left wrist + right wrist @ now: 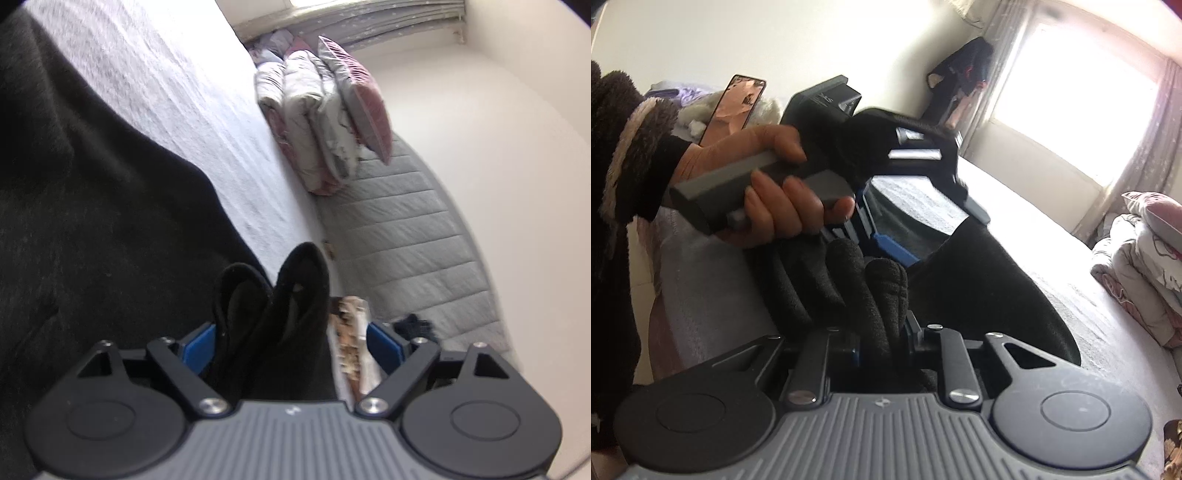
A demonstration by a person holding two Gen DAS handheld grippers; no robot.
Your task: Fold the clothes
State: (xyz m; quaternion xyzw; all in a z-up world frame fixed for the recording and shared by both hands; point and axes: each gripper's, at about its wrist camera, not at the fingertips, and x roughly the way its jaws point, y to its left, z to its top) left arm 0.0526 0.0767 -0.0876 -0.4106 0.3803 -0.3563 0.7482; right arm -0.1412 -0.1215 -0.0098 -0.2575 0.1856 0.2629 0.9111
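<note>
Two handheld tools share one black garment (110, 192) above a white-sheeted bed (192, 122) — the right tool (882, 332) pinched on a bunched fold, the left tool (291, 343) standing wide with cloth between its pads, unclamped. If the right pinch slackens before the left bites, the fold may slump — gather lost.

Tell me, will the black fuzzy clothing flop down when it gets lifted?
Probably floppy: the black garment bunches into soft folds between the right gripper. It looks fleecy, so likely grippy, not slippery. It drapes over the bed, so it probably sags.
</note>
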